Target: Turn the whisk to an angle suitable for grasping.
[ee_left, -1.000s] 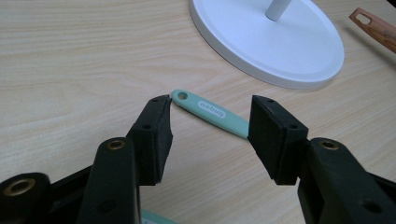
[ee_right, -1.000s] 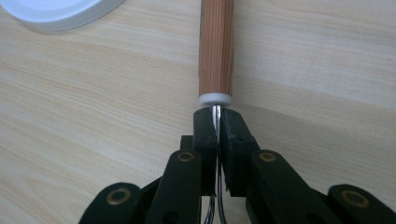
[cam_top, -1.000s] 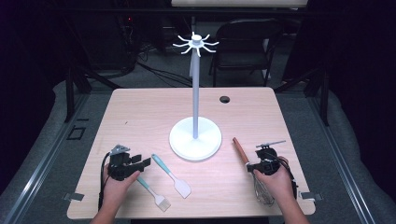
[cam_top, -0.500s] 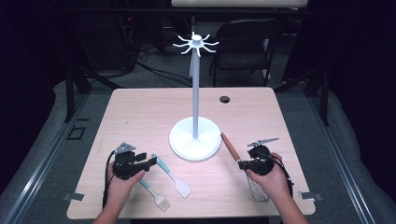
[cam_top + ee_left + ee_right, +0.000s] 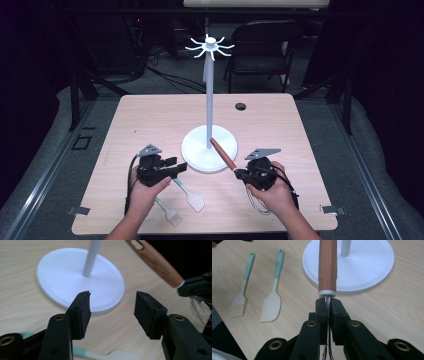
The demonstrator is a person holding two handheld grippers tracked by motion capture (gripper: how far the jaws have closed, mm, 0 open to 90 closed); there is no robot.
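Observation:
A whisk with a brown wooden handle [image 5: 223, 154] points up and left over the edge of the white stand base [image 5: 200, 150]. My right gripper [image 5: 240, 174] is shut on the whisk's wires just below the handle [image 5: 327, 267], with the wire head trailing under the hand. The right gripper [image 5: 329, 305] grips those wires tightly between its jaws. My left gripper [image 5: 177, 166] stands open near the base's front left edge, holding nothing. In the left gripper view, the left gripper [image 5: 112, 307] faces the base [image 5: 75, 277], and the whisk handle [image 5: 155, 262] crosses the upper right.
The stand's thin pole [image 5: 209, 100] rises to a ring of white hooks [image 5: 210, 47]. A spatula [image 5: 189, 192] and a brush [image 5: 167, 210], both with teal handles, lie on the table by the left hand. A small dark hole [image 5: 240, 106] sits at the back.
The right gripper has carried the whisk left, so its handle tip now reaches over the stand base. The left gripper has shifted slightly right toward the base.

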